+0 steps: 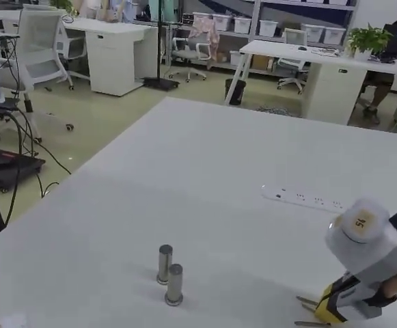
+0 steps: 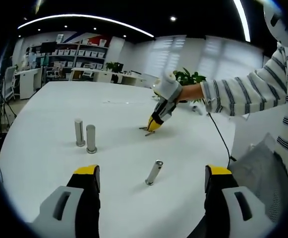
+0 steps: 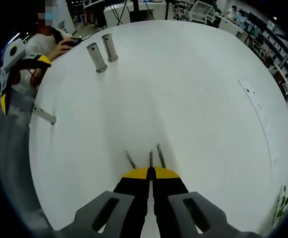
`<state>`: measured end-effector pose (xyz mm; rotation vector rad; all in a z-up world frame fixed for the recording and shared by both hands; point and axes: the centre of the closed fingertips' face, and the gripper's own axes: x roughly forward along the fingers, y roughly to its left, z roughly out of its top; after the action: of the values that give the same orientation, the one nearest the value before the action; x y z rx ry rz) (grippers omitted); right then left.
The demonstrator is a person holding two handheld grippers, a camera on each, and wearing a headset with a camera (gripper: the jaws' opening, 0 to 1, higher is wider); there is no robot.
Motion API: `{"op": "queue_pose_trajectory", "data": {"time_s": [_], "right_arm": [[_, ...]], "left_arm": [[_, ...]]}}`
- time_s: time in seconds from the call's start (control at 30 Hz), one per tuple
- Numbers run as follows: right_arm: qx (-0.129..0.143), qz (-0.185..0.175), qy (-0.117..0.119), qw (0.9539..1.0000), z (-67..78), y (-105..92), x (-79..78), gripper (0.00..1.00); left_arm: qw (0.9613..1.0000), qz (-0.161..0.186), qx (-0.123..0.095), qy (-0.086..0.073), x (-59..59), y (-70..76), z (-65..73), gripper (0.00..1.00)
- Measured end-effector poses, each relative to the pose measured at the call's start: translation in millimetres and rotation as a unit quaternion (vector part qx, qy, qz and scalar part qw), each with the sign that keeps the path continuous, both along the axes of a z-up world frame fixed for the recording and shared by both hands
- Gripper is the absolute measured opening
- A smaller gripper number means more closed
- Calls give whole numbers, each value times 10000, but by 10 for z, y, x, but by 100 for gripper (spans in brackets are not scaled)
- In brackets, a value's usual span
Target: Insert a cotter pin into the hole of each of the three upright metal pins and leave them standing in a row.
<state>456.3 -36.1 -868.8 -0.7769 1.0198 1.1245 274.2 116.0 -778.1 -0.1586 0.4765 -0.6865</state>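
R gripper [image 3: 151,174] pinches 1 cotter pin [image 3: 151,158] at tabletop [image 3: 193,89]; L gripper [image 2: 152,171] gapes wide; 2 metal pins [image 1: 165,263] upright, 3rd pin [image 2: 153,172] lying flat.

All views share the upright pins [image 1: 174,283] from different sides.

Grey-shelled right claw [image 1: 324,311] with yellow-and-black tips and a round cap marked 15 — plus a black-and-white striped sleeve [image 2: 243,94].
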Motion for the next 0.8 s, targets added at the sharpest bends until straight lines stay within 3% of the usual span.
{"op": "queue_pose_trajectory", "data": {"time_s": [0.33,0.43,0.67,0.8], "right_arm": [[37,322,-229,9992,150,40,-1,2],[48,401,-300,9987,208,32,-20,2],[143,470,-487,9976,383,0,-55,2],[254,445,-614,9968,514,-10,-65,2]], "left_arm": [[10000,-96,6,27,12,-70,31,98],[9999,-74,-78,81,15,-87,38,99],[9998,-93,-103,174,9,-104,29,98],[9997,19,-157,203,23,-39,60,94]]}}
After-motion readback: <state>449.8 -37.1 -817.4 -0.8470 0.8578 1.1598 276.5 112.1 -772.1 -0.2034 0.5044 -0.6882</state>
